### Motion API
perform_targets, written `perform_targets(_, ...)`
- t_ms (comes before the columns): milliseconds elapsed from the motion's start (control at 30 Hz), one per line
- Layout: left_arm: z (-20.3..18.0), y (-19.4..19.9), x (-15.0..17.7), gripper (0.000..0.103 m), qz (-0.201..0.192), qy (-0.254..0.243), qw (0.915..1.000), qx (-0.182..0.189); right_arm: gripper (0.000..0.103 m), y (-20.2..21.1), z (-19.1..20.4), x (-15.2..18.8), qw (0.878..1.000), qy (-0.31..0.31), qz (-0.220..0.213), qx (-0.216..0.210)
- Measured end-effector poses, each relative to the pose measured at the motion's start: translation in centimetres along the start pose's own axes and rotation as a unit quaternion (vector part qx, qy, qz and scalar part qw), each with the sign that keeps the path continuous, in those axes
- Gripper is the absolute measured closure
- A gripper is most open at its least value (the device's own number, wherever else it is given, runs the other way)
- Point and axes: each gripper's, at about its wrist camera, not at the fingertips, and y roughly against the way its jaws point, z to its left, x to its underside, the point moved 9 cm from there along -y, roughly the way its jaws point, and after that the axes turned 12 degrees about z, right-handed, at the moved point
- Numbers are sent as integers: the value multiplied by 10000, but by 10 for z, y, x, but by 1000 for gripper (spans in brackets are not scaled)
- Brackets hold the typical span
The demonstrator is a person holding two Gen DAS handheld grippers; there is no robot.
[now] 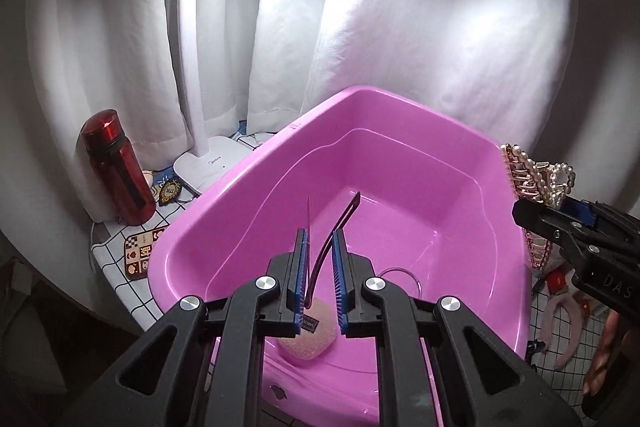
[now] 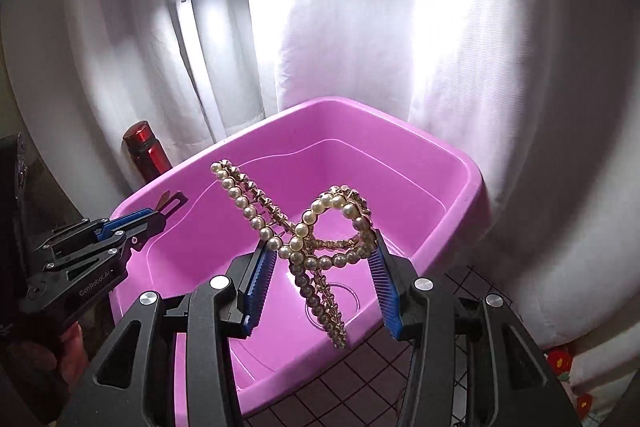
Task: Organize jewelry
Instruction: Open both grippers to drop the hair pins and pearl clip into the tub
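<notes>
1. Left claw (image 1: 320,247) is narrowed on a dark hairpin (image 1: 334,231); the pin's two thin prongs stick up past the fingertips, above the pink tub (image 1: 400,115).
2. Right claw (image 2: 322,259) pinches a pearl hair clip (image 2: 304,227) between its blue pads (image 2: 260,279). The grip sits at the clip's looped end; one beaded arm rises up-left and another hangs down below the pads.
3. The clip is in the air over the tub's near-right rim, not touching it. In the left view it shows at the tub's right edge.
4. Inside the tub: a beige round pad (image 1: 308,339) with a small dark tag lies near the front wall, and a thin ring (image 1: 400,277) lies on the floor to its right.
5. On the checked table (image 1: 112,255), left of the tub: a red bottle (image 1: 118,167), a white lamp base (image 1: 208,163) and a patterned coaster (image 1: 142,251).
6. Right of the tub, on the table: a pink headband (image 1: 568,323) and other small accessories, too blurred to name.
7. White curtain (image 1: 420,27) hangs behind everything.
</notes>
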Motion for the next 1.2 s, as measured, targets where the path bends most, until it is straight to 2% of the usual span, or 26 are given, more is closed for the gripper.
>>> perform_targets(267,12,-31,-2,90,337,134,9993,-135,58,-52,8,-13,9988,64,483,103)
perform_targets(433,16,-42,1,88,528,153,9982,-223,58,-70,2,-11,9974,3,687,228)
perform_targets(567,16,-43,1,86,521,84,9982,-278,58,-77,-1,-12,9963,22,757,399)
perform_targets(633,17,-43,0,82,497,77,9983,-307,58,-80,-4,-12,9960,-40,790,408)
perform_targets(667,17,-41,-1,75,468,62,9984,-315,56,-81,-6,-12,9960,-68,802,399)
perform_targets(733,17,-37,-3,53,373,27,9985,-410,51,-82,-6,-12,9956,-78,824,427)
perform_targets(767,19,-34,-4,38,340,72,9985,-414,46,-81,-7,-13,9956,-80,801,473)
perform_targets(800,20,-31,-6,34,262,146,9990,-334,44,-80,-7,-14,9959,-84,754,492)
perform_targets(900,24,-31,-5,28,282,199,9986,-396,42,-75,-8,-17,9964,-120,686,494)
perform_targets(1200,30,-22,-1,25,257,281,9983,-435,42,-68,-3,-14,9968,-129,629,482)
